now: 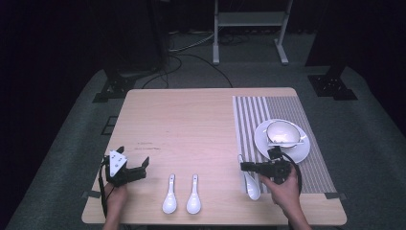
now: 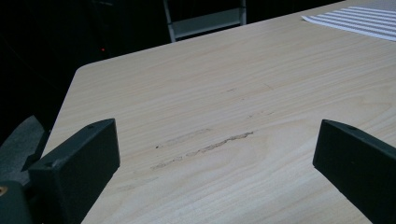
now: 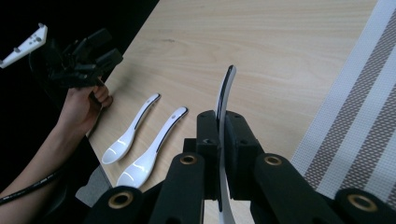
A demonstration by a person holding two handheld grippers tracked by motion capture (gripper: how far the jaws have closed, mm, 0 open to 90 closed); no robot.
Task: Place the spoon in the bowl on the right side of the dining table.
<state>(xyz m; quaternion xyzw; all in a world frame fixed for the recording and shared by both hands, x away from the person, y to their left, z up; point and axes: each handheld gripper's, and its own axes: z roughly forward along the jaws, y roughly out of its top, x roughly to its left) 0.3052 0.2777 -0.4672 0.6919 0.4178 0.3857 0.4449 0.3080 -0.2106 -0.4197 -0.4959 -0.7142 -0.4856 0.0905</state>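
Observation:
My right gripper is shut on the handle of a white ceramic spoon, at the left edge of the striped placemat. In the right gripper view the jaws pinch that spoon edge-on, its handle tip pointing away. Two more white spoons lie side by side near the front edge, between the hands. My left gripper rests at the front left of the table, open, with nothing but bare wood between its jaws.
A white plate holding a white bowl sits on the placemat, just beyond my right gripper. The wooden table has faint scuff marks. A metal stand and cables lie on the floor behind.

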